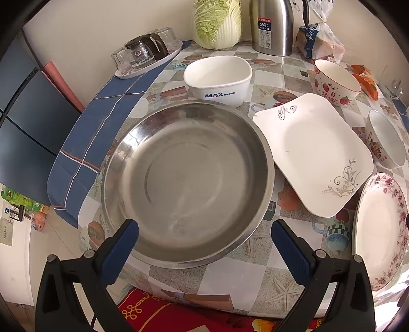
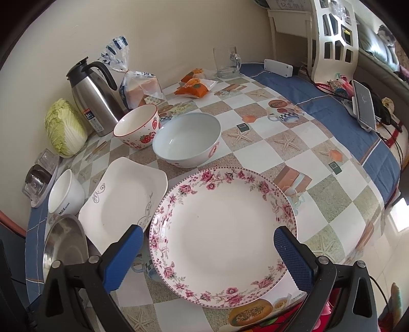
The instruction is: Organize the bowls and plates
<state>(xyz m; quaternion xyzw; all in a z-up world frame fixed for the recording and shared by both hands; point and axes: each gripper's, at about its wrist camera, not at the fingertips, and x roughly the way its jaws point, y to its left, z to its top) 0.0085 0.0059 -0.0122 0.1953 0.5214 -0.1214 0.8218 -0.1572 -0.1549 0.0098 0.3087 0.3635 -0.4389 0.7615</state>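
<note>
Fingers (image 1: 130,242) spread, floral plate (image 1: 381,229) cut off

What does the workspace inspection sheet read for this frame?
Surface: checkered printed tablecloth over a blue cloth.
Job's things: round steel basin; square white plate; floral-rimmed round plate; white MAX tub; strawberry bowl; pale blue bowl. None stacked.
Clutter: napa cabbage, steel thermos jug, bagged bread, glass mug.
Grippers: left gripper open above basin; right gripper open above floral plate.
Cables: black leads at the right edge.
Surroundings: cream wall.
</note>
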